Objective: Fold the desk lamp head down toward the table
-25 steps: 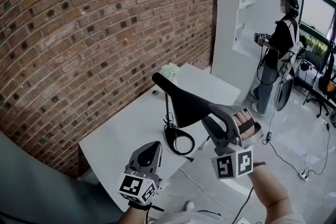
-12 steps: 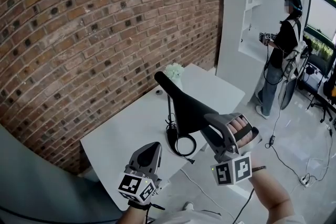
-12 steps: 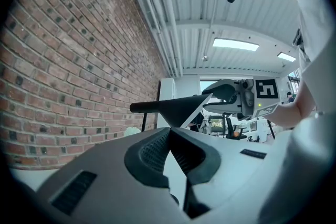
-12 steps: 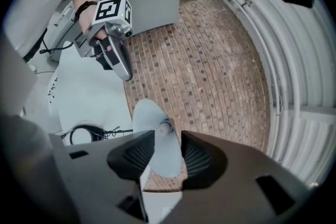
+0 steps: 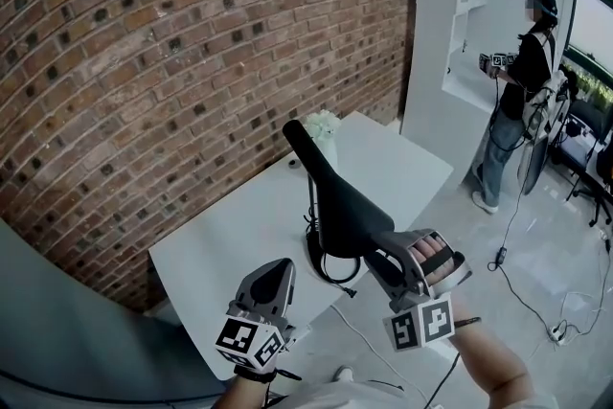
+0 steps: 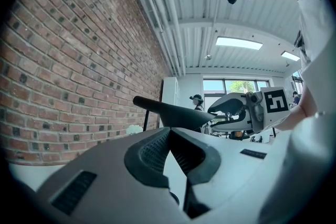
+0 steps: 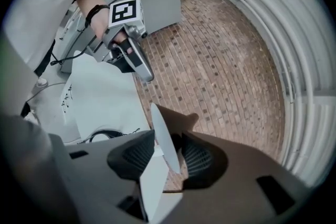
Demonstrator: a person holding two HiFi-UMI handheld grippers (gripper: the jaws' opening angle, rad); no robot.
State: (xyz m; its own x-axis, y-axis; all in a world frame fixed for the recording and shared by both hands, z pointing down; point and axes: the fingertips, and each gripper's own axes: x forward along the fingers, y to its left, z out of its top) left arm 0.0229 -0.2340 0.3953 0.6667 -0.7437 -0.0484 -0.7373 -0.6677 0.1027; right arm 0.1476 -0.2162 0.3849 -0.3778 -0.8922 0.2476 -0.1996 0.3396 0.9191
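The right tool [image 5: 381,246], clenched on the lamp head [image 5: 330,187], has dipped a little lower, so folding has begun. The left tool [image 5: 278,275] sits beside it, closed and empty.

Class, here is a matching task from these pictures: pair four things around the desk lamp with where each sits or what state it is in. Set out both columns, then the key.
Things
1. lamp head
2. left gripper
3. white flowers
4. lamp base

Places and states
A. on the table, beside the brick wall
B. clamped between the right gripper's jaws
C. black ring lying flat on the table
D. jaws together, nothing between them

Pairs: 1-B, 2-D, 3-A, 4-C
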